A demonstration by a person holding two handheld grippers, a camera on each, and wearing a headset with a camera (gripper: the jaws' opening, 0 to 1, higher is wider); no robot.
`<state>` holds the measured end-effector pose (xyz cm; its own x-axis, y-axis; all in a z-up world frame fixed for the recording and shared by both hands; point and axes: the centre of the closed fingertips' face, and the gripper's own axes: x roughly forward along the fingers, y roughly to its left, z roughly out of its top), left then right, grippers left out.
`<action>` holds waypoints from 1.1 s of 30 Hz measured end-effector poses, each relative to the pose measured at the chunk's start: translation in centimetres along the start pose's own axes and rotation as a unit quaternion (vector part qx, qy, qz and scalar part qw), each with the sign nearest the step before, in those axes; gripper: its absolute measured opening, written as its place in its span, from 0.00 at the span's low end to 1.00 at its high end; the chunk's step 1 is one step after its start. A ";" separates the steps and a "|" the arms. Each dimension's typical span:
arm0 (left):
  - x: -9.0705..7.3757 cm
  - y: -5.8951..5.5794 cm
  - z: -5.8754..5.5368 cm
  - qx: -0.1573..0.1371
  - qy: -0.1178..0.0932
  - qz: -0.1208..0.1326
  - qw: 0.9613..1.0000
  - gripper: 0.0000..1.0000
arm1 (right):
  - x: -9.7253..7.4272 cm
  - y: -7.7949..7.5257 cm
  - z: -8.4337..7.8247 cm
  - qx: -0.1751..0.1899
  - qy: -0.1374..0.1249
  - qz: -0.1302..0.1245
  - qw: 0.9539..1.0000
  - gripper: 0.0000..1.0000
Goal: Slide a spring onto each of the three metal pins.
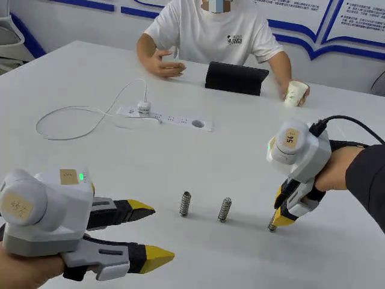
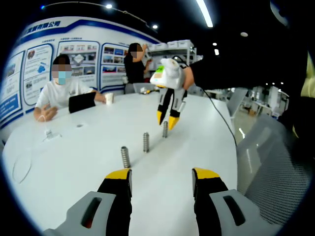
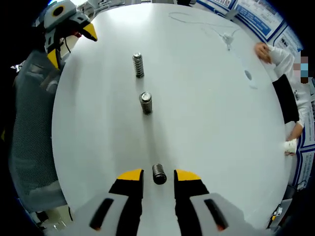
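In the head view, 3 springs are seen standing upright in a row near the near edge of the bench (image 1: 252, 150): the left spring (image 1: 185, 204), the middle spring (image 1: 224, 209) and the right spring (image 1: 272, 227). The pins cannot be made out; they are judged to be hidden inside the coils. The right gripper (image 1: 278, 220) is held nose-down over the right spring, with its yellow tips at the spring's top. The left gripper (image 1: 157, 233) is held level towards the near left corner, jaws spread wide with nothing between them, well apart from the left spring.

In the left gripper view, the left gripper (image 2: 162, 174) is seen spread and empty. The row runs away from it, and the right gripper (image 2: 166, 120) is poised at the farthest spring.

In the right gripper view, the right spring (image 3: 158, 174) is seen end-on between the 2 tips. A sliver of bench shows on either side, so the jaws are judged parted rather than clamped. The spring's long axis is vertical and in line with the jaws. Any seating push or withdrawal is therefore judged to run straight along that axis, and the right hand is by far the nearer.
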<state>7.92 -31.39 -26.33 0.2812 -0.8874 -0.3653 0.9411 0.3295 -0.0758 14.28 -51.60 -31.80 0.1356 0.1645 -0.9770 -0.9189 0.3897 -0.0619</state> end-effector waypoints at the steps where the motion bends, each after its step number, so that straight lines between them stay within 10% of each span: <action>1: 0.0 0.0 0.0 0.000 0.000 0.000 1.000 0.50 | -0.1 0.0 0.0 0.003 -0.007 -0.002 1.000 0.27; 16: 0.3 0.3 -0.2 -0.005 0.002 0.002 1.000 0.53 | -0.9 0.0 -0.3 0.035 -0.072 -0.035 0.996 0.46; 33: -0.2 0.8 -0.2 -0.016 0.000 0.013 1.000 0.56 | -3.2 1.3 -0.2 0.093 -0.185 -0.072 0.976 0.54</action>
<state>8.60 -30.91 -26.53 0.3063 -0.8781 -0.3676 0.9266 0.3635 -0.0961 12.58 -51.81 -28.84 0.4142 0.3980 -0.8185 -0.8018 0.5851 -0.1213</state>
